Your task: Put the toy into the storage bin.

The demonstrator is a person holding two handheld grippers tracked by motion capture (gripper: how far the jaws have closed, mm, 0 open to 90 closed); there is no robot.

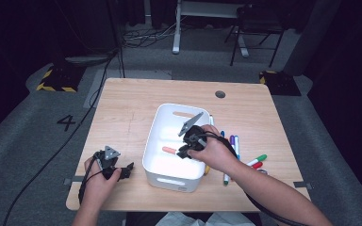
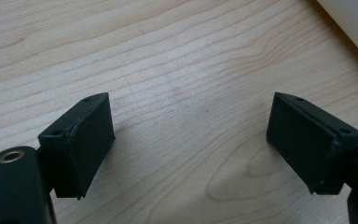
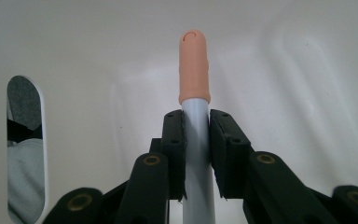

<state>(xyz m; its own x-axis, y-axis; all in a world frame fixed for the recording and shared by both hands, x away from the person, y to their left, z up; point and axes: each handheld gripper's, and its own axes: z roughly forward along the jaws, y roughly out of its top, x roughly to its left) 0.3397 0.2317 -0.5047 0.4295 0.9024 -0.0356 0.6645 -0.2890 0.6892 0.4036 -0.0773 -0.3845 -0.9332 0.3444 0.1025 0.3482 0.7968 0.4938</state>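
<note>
The right gripper point(image 3: 196, 154) is clamped on a marker point(image 3: 195, 84) with a peach cap, held low inside the white bin point(image 1: 156, 123); the other markers point(image 1: 235, 143) lie on the table point(image 1: 127, 103) just right of it. To place it cleanly, lower until the barrel lies near the floor, then part the jaws gently. The left gripper point(image 2: 191, 140) rests wide open, holding nothing.
</note>
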